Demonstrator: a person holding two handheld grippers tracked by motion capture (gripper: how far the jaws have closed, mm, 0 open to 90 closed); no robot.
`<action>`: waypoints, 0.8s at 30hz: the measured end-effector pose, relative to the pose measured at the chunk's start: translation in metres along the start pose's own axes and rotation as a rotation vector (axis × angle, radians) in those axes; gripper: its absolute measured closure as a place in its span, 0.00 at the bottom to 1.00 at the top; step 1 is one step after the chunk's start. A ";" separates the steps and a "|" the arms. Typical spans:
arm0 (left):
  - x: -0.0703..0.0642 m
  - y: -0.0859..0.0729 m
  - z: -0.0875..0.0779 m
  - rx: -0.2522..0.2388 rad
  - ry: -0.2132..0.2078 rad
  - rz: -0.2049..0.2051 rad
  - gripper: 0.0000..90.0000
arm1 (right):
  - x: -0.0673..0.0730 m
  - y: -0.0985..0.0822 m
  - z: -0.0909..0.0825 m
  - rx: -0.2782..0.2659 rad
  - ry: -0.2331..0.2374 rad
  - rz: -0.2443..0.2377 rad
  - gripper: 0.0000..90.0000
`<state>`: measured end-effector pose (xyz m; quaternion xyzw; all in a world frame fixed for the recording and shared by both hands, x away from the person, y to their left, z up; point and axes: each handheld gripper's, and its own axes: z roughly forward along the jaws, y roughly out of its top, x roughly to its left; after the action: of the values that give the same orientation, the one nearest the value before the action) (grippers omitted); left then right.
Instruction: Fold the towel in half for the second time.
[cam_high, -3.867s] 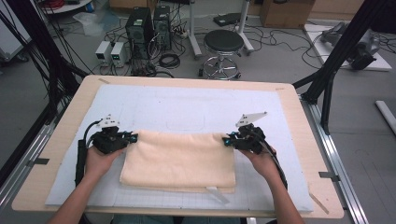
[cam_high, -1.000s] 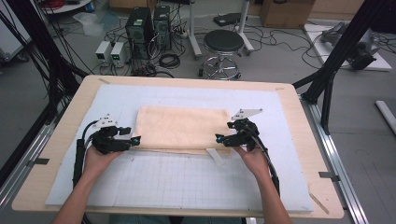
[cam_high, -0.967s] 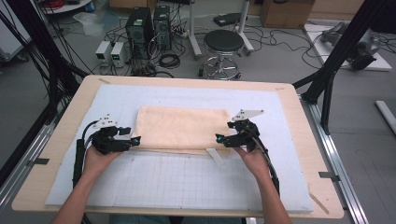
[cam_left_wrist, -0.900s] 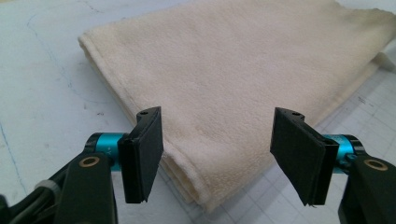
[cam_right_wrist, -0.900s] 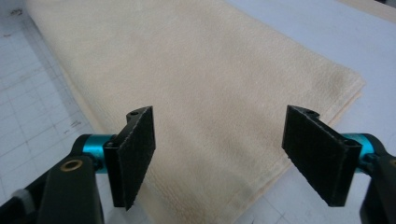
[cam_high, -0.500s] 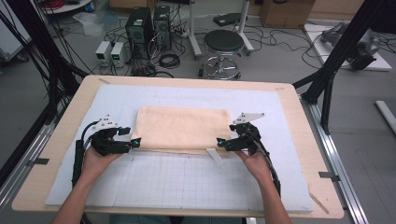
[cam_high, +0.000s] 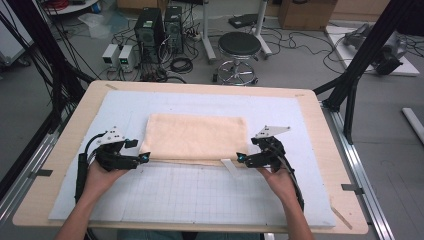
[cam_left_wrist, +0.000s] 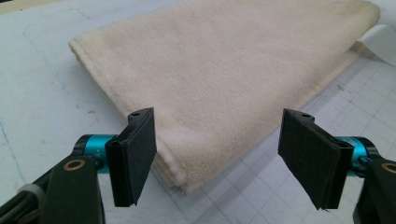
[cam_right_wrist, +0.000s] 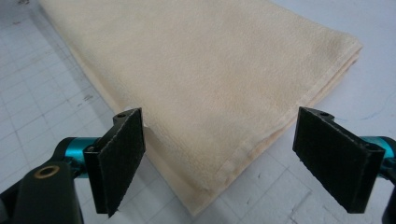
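The folded towel (cam_high: 196, 137) lies flat on the pale mat (cam_high: 200, 200) that covers the table (cam_high: 310, 107), in the far half of the mat and roughly centred between left and right. Its long axis runs left to right across the table, with the stacked folded edges along its near side, where the mat's printed grid begins. The left gripper (cam_high: 144, 158) sits at the towel's near left corner, and in the left gripper view that corner (cam_left_wrist: 184, 179) points straight back between the two black pads (cam_left_wrist: 135, 154) — inside the gap, touching neither pad. The right gripper (cam_high: 240, 158) sits at the near right corner, beside a small white tag (cam_high: 229, 165) that pokes out from under the near edge; in the right gripper view the corner (cam_right_wrist: 205, 196) likewise lies midway between the pads (cam_right_wrist: 119, 156), free of both. Both sets of jaws stand wide and have just been opening, with the towel's corners in the gaps but not gripped. The person's hands (cam_high: 100, 177) hold the grippers low over the mat, jaws aimed inward and toward the far side — each squarely at its own corner.
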<state>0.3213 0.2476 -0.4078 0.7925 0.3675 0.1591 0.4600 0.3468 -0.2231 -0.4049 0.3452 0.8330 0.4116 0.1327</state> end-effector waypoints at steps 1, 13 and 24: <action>0.000 -0.001 -0.001 -0.001 0.001 0.003 0.31 | 0.001 0.000 0.000 0.001 -0.001 -0.006 0.18; -0.005 -0.008 -0.014 0.002 0.006 0.009 0.30 | 0.009 -0.005 -0.006 -0.005 -0.012 -0.028 0.18; -0.009 -0.017 -0.026 -0.001 0.016 -0.002 0.30 | 0.011 -0.015 -0.019 -0.026 -0.017 -0.014 0.15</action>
<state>0.2926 0.2627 -0.4077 0.7907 0.3716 0.1651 0.4576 0.3221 -0.2328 -0.4043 0.3409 0.8289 0.4184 0.1470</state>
